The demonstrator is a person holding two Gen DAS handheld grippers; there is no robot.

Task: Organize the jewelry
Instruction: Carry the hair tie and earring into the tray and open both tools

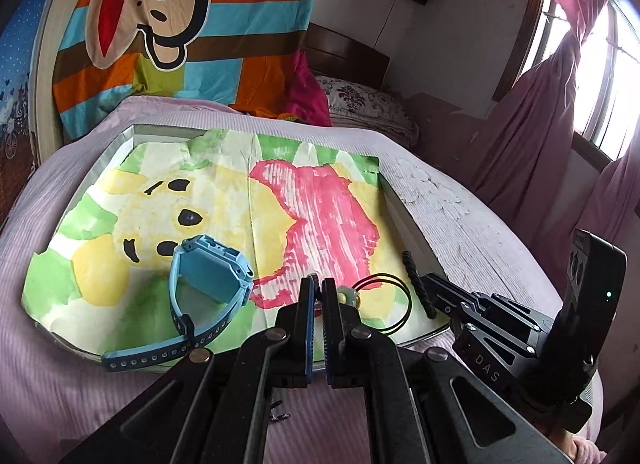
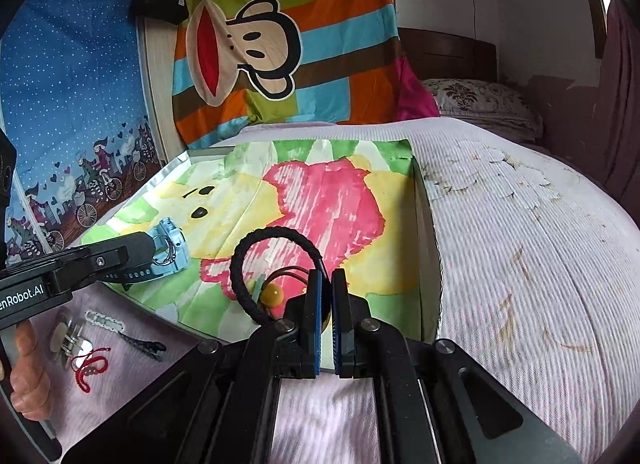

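Observation:
A shallow tray lined with a painted paper lies on the bed. In it are a blue watch and a thin black hair tie with a yellow bead. My left gripper is shut on a small silver ring, held above the tray's near left part by the watch. My right gripper is shut on a black braided bracelet, whose loop stands up over the tray's near right part.
On the pink bedcover left of the tray lie a red string bracelet, a black clip, a white clip and silver discs. A hand grips the left handle. A pillow and a striped cloth are behind.

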